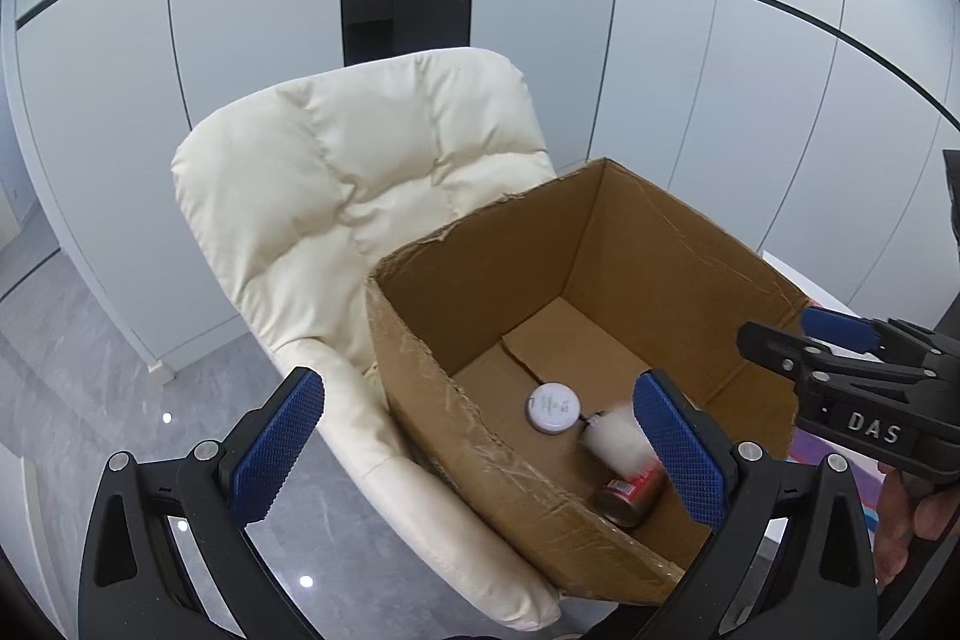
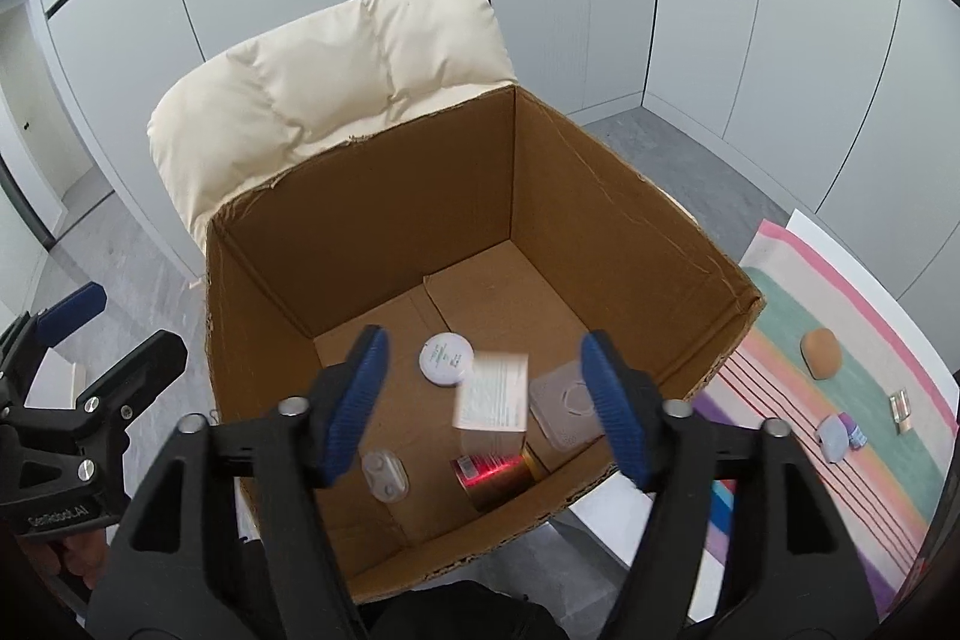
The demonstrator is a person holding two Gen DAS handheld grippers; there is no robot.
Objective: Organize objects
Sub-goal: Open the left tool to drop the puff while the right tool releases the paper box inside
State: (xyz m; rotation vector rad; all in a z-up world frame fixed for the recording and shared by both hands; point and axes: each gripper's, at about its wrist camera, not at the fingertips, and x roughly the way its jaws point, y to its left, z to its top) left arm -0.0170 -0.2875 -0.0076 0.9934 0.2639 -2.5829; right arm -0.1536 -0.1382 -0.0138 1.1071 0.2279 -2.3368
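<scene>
White labelled bottle, blurred, midway between the pads of the right claw and touching neither. Probably let go on purpose, to drop into the cardboard box directly beneath. Jaws of that claw spread wide, gripping nothing, pointed steeply down over the near half of the box so that whatever falls lands inside rather than on the rim.

Below the claw, on the box floor: a red can lying on its side, a round white tin just beyond the left pad's tip, a clear twin-cup case under the left pad, a pale square container beside the right pad. Apparently gathered there as sorted items.

Box propped on the seat of a cream padded chair, likely to bring the opening within easy reach.

Off to the claw's right, on a striped cloth: a brown oval thing and a small lilac thing, too small to identify, seemingly not yet collected.

Left claw alongside over the near left corner of the box, jaws wide, empty, plausibly free for the next pick.
</scene>
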